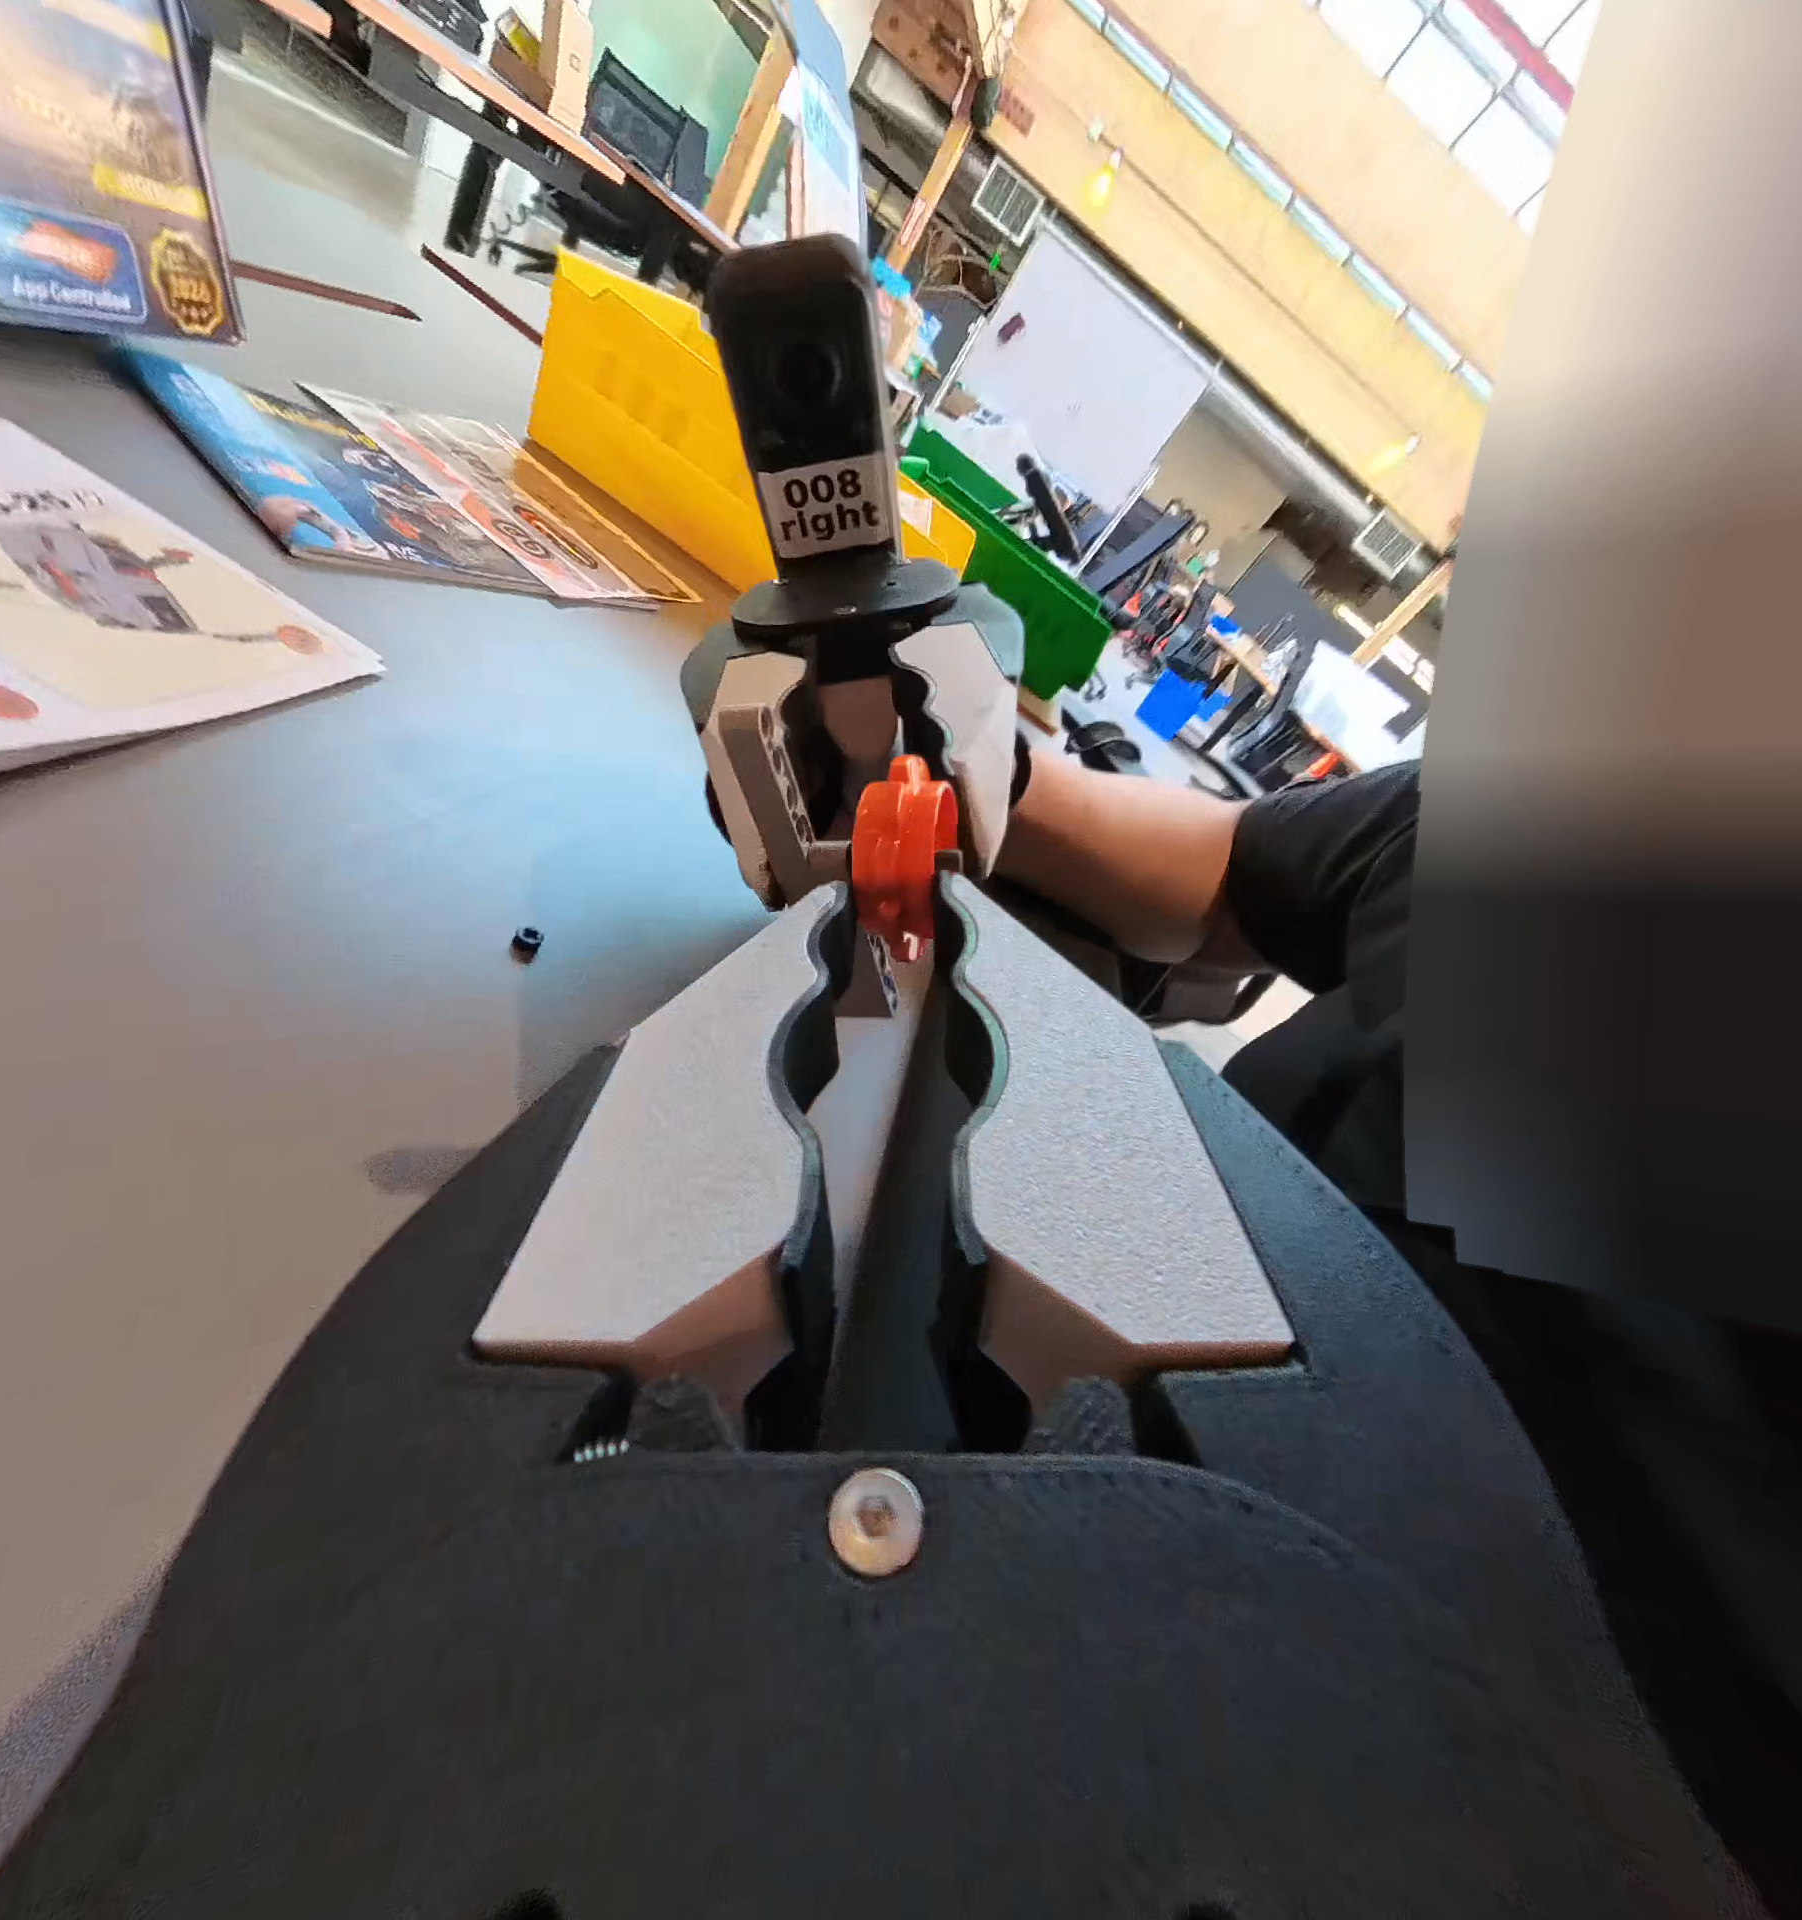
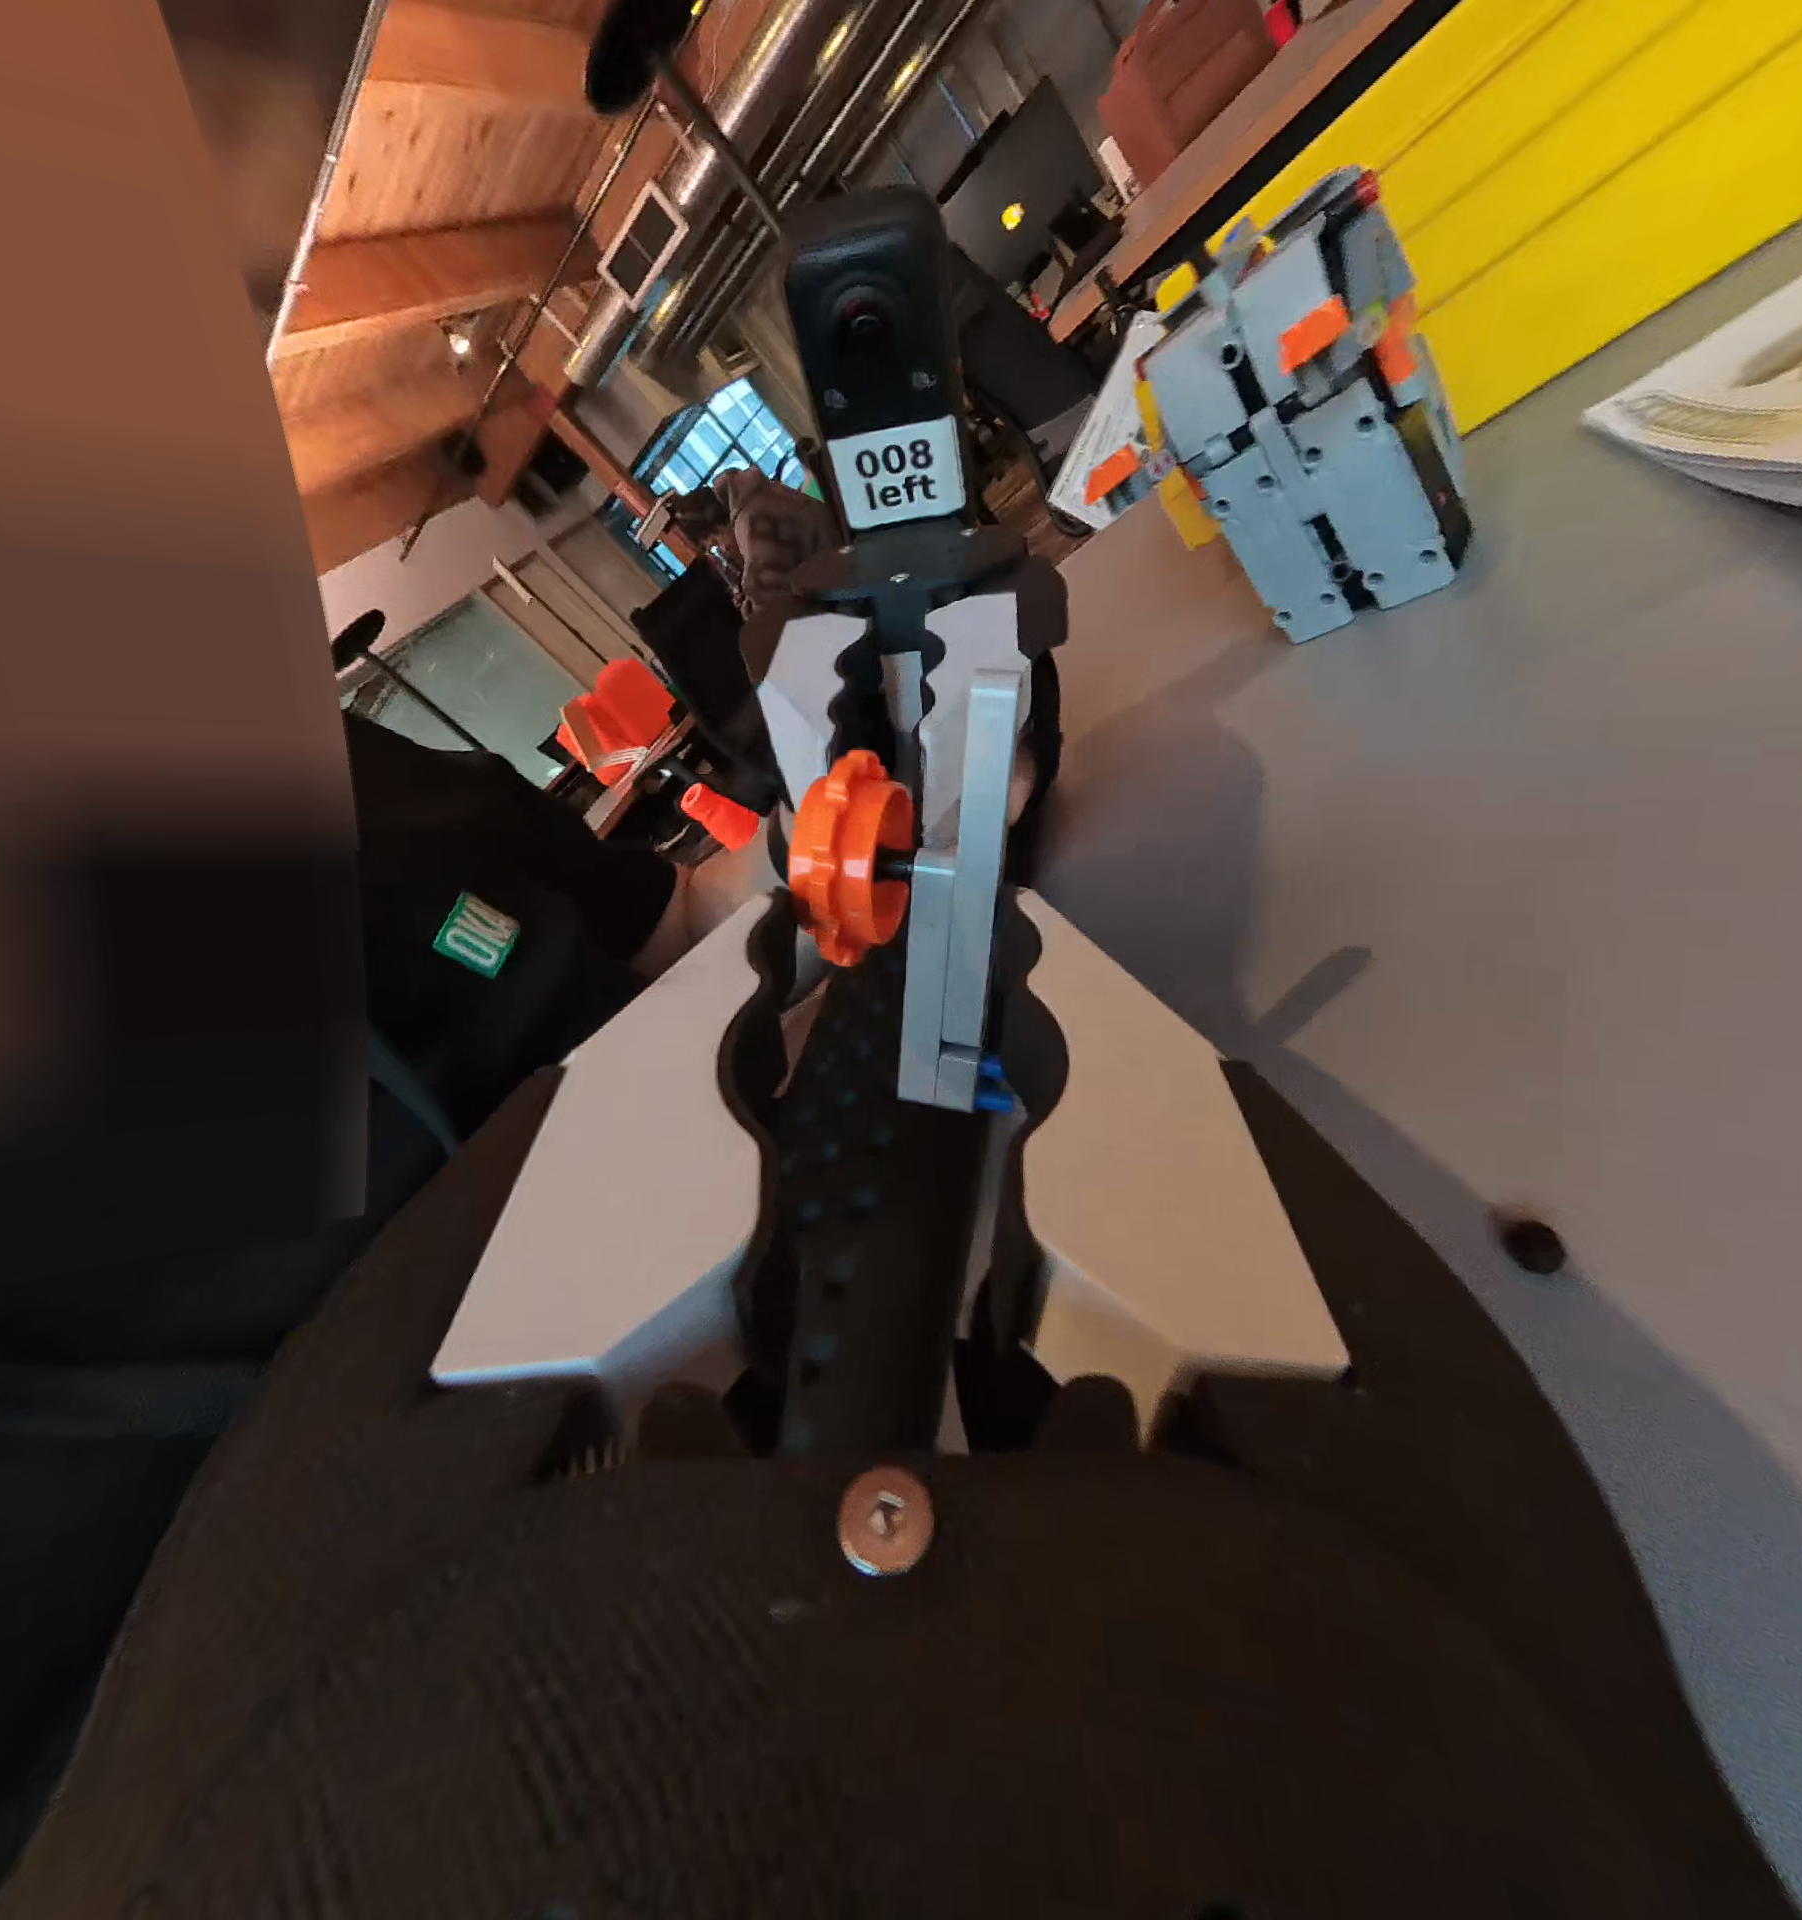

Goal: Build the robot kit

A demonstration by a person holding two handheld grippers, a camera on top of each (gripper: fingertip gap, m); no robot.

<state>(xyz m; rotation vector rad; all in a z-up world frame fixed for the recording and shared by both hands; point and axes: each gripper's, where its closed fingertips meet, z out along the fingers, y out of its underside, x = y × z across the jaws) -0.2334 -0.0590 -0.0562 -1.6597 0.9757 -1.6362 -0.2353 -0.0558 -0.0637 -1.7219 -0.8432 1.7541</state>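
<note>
Table point(image 2: 1499, 935) of plain grey carries the large yellow plastic bin point(image 1: 648, 416), booklets and a blocky grey brick model point(image 2: 1312, 416), set aside. Above it, two grippers meet tip to tip. The right gripper point(image 2: 897, 935) is closed on a flat grey brick beam point(image 2: 964, 883). The left gripper point(image 1: 892, 914) nips its orange ridged knob point(image 1: 902, 842), steadied for twisting.

The left gripper point(image 1: 892, 914) and right gripper point(image 2: 892, 935) point at each other, tips nearly meeting, fingers point(image 1: 710, 1122) narrowly parted.
</note>
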